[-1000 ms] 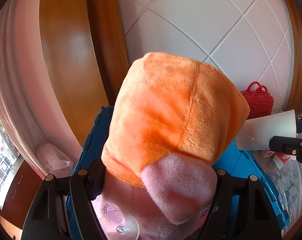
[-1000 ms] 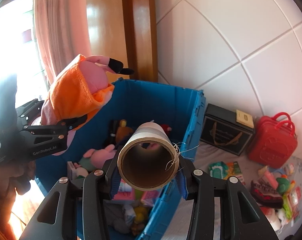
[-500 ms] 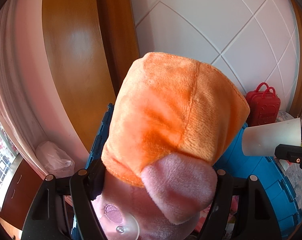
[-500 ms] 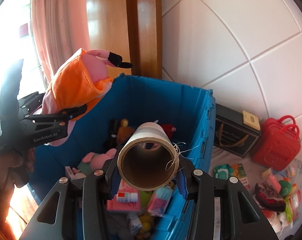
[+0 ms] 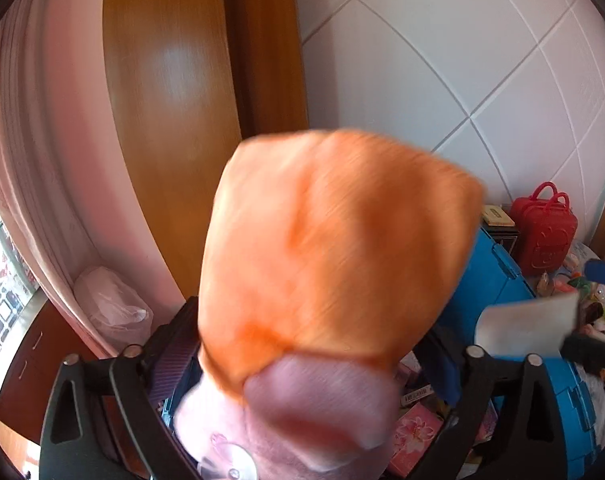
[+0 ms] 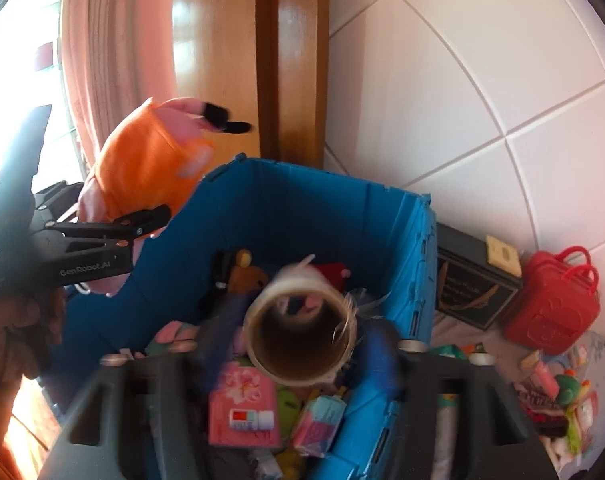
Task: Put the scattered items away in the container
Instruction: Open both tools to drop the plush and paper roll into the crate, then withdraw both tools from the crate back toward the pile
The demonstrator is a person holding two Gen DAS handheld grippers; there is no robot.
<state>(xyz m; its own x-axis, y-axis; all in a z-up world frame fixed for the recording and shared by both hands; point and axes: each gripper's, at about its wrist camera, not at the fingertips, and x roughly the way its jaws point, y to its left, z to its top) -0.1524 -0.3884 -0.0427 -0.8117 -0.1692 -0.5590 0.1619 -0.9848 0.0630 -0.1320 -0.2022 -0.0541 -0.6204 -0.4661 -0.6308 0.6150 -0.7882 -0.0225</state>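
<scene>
the right gripper [image 6: 298, 360] clamps the tube [image 6: 300, 334], axis pointing forward, directly over the bin [image 6: 302, 216]; the left gripper [image 5: 302, 392] grips the plush [image 5: 334, 248] at the bin's left rim.

A wooden door frame [image 6: 292, 60] stands upright between a pink curtain [image 6: 114, 64] and a white tiled wall [image 6: 474, 92]. A crumpled plastic bag [image 5: 112, 308] lies low beside the curtain, near the window [image 5: 2, 276].
</scene>
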